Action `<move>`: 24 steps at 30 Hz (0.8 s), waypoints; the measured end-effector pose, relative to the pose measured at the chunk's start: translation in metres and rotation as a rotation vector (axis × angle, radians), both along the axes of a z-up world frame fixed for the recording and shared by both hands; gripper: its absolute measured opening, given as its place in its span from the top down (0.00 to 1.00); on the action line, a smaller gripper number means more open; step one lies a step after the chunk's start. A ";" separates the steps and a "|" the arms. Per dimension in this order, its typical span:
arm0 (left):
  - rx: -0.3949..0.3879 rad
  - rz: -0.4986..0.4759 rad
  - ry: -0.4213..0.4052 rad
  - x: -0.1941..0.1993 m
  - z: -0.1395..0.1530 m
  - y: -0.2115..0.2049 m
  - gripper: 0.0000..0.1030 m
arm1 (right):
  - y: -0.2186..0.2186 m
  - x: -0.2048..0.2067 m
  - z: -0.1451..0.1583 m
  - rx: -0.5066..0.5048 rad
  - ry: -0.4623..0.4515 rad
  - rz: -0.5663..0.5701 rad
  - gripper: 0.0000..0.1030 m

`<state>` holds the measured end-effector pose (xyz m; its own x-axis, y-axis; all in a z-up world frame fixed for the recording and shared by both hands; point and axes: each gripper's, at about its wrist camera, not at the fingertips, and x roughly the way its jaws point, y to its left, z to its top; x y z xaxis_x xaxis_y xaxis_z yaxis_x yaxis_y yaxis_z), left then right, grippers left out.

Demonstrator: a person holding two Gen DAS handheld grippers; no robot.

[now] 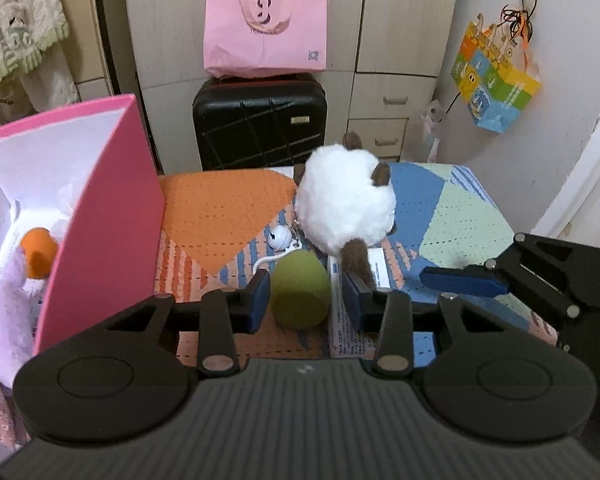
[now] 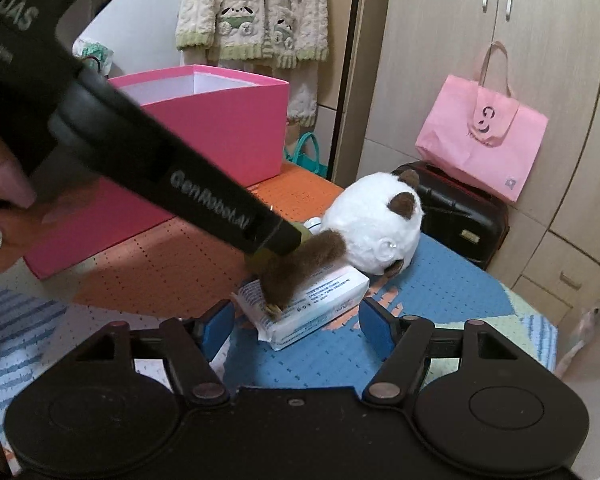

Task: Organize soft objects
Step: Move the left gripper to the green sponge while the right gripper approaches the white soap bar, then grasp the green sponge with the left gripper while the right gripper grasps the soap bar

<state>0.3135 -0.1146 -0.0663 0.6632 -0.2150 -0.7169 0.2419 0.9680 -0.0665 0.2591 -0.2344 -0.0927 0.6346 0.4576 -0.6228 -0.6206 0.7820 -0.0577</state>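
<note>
Left wrist view has the left gripper [image 1: 300, 294] low over the patchwork table cover [image 1: 228, 208], its blue pads spread either side of an olive-green soft cylinder [image 1: 299, 294], near it but with slivers of gap, so open around it rather than clamped. Just behind sits a white plush cat [image 1: 346, 204], its brown tail [image 1: 356, 258] drooping toward a white tissue pack [image 1: 350, 320] beside the cylinder. A small white bell charm [image 1: 278, 238] lies next to the cat.

At the left stands an open pink box [image 1: 104, 216] with white inner walls; inside are a lilac plush [image 1: 8, 304] with an orange part [image 1: 39, 252] and some white stuffing or paper.

From the right wrist, the right gripper [image 2: 298, 320] hovers open, fingers well apart, over the tissue pack [image 2: 316, 304], touching nothing. The pink box [image 2: 220, 128] shows behind the left tool's black arm.
</note>
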 end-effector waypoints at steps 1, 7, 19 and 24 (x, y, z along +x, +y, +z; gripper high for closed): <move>-0.006 0.002 0.009 0.002 -0.002 0.000 0.63 | -0.001 0.003 -0.001 0.009 0.009 0.002 0.24; -0.016 0.015 0.008 0.008 -0.009 0.002 0.60 | -0.005 0.016 -0.008 0.039 0.037 0.035 0.19; -0.018 0.027 0.009 0.013 -0.020 0.006 0.57 | -0.003 0.050 -0.021 0.043 0.075 0.137 0.07; 0.044 0.003 -0.048 0.003 -0.020 -0.004 0.64 | 0.003 0.055 -0.022 0.045 0.073 0.155 0.05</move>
<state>0.3166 -0.1188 -0.0859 0.6975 -0.1823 -0.6930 0.2412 0.9704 -0.0124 0.3138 -0.2318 -0.1150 0.5080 0.5746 -0.6417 -0.7350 0.6776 0.0250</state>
